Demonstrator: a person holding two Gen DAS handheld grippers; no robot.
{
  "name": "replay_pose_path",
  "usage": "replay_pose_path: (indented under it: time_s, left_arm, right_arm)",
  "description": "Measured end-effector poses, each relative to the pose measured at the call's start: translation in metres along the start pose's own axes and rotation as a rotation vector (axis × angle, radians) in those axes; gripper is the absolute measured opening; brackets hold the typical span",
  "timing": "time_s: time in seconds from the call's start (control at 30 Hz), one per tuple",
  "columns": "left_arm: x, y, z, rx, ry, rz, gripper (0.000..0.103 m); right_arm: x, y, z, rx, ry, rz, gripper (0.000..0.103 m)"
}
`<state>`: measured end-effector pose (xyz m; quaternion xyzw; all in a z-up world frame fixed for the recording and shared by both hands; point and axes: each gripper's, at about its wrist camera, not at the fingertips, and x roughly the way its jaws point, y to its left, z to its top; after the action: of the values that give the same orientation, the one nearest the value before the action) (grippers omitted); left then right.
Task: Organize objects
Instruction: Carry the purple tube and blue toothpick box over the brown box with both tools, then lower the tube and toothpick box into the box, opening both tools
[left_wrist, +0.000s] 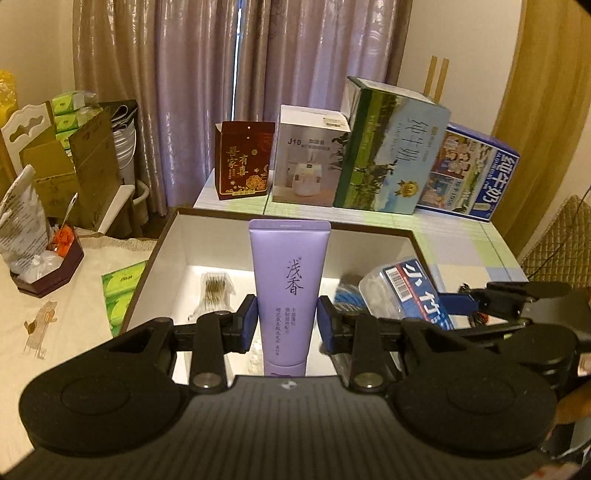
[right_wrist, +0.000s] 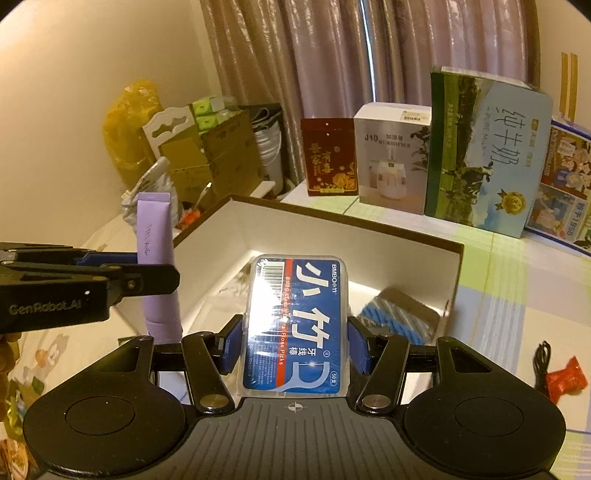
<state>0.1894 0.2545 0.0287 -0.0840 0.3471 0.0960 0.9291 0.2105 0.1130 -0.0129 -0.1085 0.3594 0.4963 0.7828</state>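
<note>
My left gripper (left_wrist: 287, 324) is shut on a purple tube (left_wrist: 287, 291) held upright over the near edge of an open white-lined box (left_wrist: 369, 247). My right gripper (right_wrist: 295, 345) is shut on a blue floss-pick box (right_wrist: 295, 325) held above the same open box (right_wrist: 332, 232). The floss-pick box also shows in the left wrist view (left_wrist: 406, 288), and the purple tube in the right wrist view (right_wrist: 157, 258). Inside the open box lie a packet of cotton swabs (left_wrist: 214, 288) and a blue striped item (right_wrist: 399, 317).
Several cartons stand behind the open box: a red box (left_wrist: 245, 160), a humidifier box (left_wrist: 310, 158), a milk carton (left_wrist: 391, 147) and a blue milk box (left_wrist: 469, 173). Green tissue packs (left_wrist: 120, 291) lie left. A red wrapper (right_wrist: 565, 380) and black cable (right_wrist: 541, 365) lie right.
</note>
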Motion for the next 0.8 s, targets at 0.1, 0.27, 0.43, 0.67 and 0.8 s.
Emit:
replay_pose_path:
  time_s: [0.1, 0.27, 0.43, 0.67, 0.8]
  left_arm:
    - [0.023, 0.010, 0.011, 0.006, 0.021, 0.009, 0.029]
    - [0.062, 0.026, 0.020, 0.009, 0.074, 0.022, 0.029]
    - [0.101, 0.041, 0.022, 0.006, 0.139, 0.031, 0.029]
    - [0.141, 0.054, 0.021, 0.008, 0.207, 0.030, 0.029]
    - [0.156, 0.058, 0.022, 0.016, 0.234, 0.024, 0.029]
  right_arm:
    - [0.019, -0.004, 0.007, 0.021, 0.015, -0.007, 0.055]
    - [0.053, -0.012, 0.016, 0.051, 0.043, -0.022, 0.055]
    - [0.079, -0.015, 0.021, 0.061, 0.070, -0.038, 0.055]
    - [0.108, -0.019, 0.025, 0.083, 0.108, -0.052, 0.055]
    - [0.118, -0.022, 0.026, 0.101, 0.121, -0.054, 0.055]
